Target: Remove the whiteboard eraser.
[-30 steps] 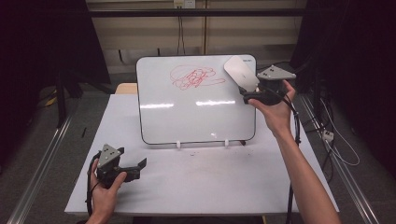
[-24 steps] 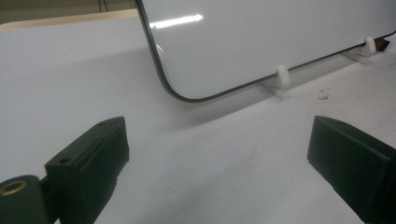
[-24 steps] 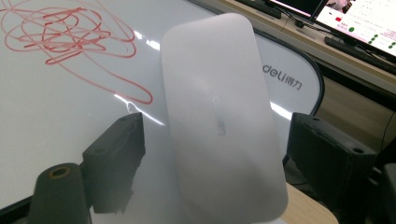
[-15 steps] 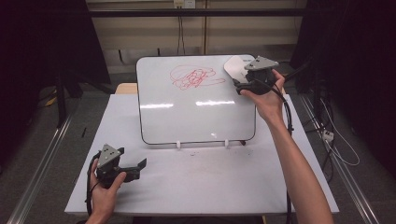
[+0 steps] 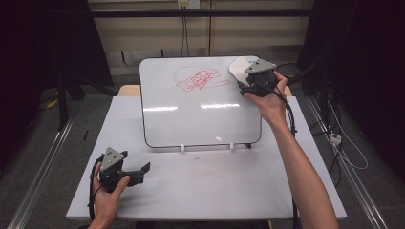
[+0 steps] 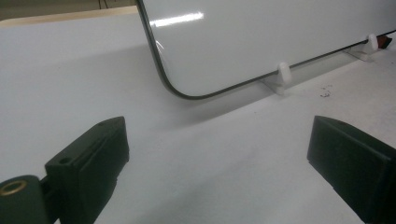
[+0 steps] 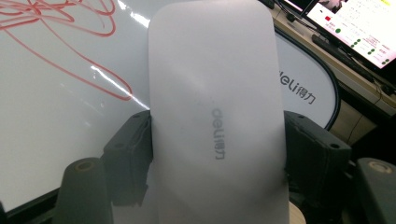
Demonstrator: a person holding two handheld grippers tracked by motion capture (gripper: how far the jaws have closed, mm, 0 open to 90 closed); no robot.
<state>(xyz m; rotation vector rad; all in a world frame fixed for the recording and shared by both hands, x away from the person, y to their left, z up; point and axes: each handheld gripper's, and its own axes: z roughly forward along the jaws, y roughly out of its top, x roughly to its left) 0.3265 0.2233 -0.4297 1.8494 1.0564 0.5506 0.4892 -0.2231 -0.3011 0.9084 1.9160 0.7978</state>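
From the high view, the whiteboard [image 5: 200, 102] leans on small white feet on the white table [image 5: 210, 186], a red scribble [image 5: 199, 79] near its top edge; at its upper right corner the right gripper [image 5: 244, 81] has hold of a white whiteboard eraser [image 5: 239, 67], while the left gripper [image 5: 138, 171] rests low on the table near the front left, well apart from the board. In the left gripper view its jaws stand wide apart with nothing but bare tabletop between them. In the right gripper view the jaws have just been closing and now press on both long sides of the eraser [image 7: 217, 116] — a smooth, rigid plastic shell, probably light and a little slippery. Gripping across its narrow waist, as here, looks the safest hold for wiping, I judge.
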